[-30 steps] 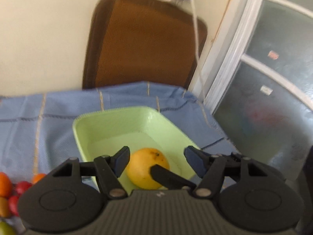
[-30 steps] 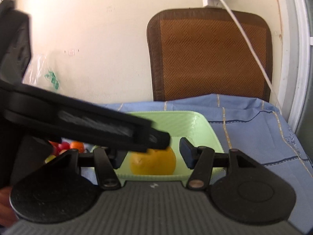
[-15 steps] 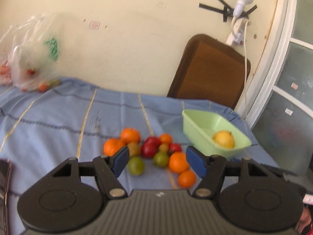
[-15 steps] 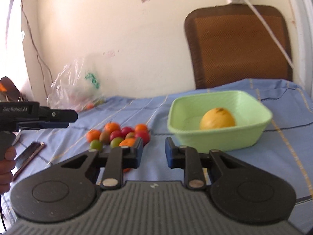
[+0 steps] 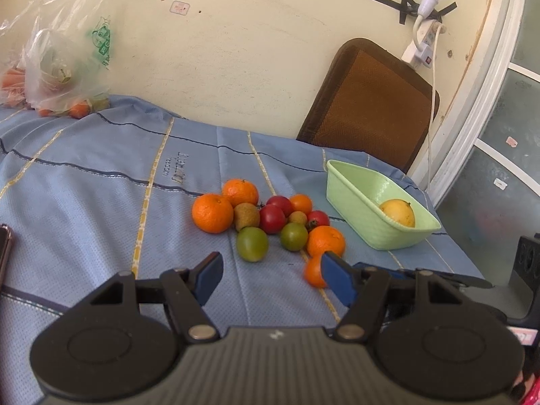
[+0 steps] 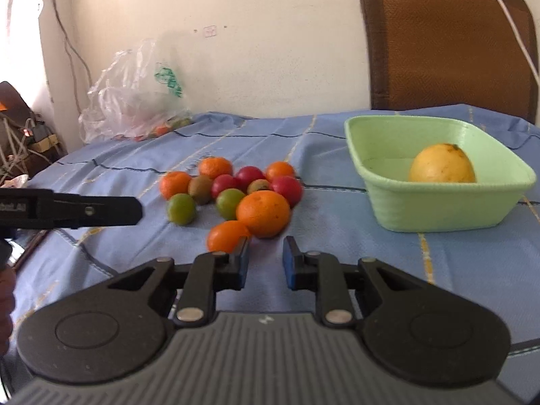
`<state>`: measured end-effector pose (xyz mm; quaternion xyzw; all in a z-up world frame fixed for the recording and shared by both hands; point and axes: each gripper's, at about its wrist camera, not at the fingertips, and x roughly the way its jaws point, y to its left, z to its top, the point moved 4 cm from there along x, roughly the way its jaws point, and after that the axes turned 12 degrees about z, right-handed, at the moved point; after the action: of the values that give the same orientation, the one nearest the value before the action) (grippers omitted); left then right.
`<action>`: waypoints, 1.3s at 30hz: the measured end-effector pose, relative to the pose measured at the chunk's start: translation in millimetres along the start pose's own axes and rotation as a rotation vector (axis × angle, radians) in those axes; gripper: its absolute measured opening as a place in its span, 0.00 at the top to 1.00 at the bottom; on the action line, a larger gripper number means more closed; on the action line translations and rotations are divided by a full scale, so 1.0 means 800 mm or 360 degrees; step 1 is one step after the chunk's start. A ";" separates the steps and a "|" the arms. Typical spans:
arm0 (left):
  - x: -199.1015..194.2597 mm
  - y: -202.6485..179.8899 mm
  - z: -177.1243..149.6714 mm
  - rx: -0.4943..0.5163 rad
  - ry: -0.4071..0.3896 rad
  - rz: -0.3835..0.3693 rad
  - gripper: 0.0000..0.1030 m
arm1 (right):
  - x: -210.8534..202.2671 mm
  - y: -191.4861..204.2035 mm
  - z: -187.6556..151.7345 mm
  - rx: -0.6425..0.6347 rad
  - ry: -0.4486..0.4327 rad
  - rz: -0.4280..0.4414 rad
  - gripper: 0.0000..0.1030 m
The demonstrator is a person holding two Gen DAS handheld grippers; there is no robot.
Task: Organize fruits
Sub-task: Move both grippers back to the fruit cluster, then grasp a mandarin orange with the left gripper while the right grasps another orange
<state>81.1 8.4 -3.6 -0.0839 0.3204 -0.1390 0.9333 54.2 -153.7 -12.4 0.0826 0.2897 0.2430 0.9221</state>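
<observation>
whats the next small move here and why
Probably ease the left gripper, open and empty, forward and down onto the small orange just ahead of its right finger. Only the yellow fruit sits in the green tray; the rest lie loose on the cloth, and the right gripper is shut, empty.

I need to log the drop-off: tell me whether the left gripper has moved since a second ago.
Yes. The left gripper has pulled back from the green basket, now far right, and faces the fruit pile.
</observation>
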 end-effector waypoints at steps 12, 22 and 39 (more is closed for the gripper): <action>0.027 -0.067 -0.010 0.0393 -0.0028 0.0060 0.38 | 0.001 -0.040 0.030 0.0171 -0.0090 0.0043 0.65; 0.055 -0.063 -0.006 0.0466 0.0025 0.0144 0.60 | 0.033 -0.044 0.025 0.0200 0.0053 0.0102 0.56; 0.041 -0.116 0.033 0.0333 0.0015 -0.0175 0.70 | -0.091 -0.077 0.019 0.0164 -0.0383 -0.0198 0.60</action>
<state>103.8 -88.1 21.1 -0.0028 0.3036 -0.2231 0.9263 35.8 -243.2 18.1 0.1403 0.1936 0.1586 0.9580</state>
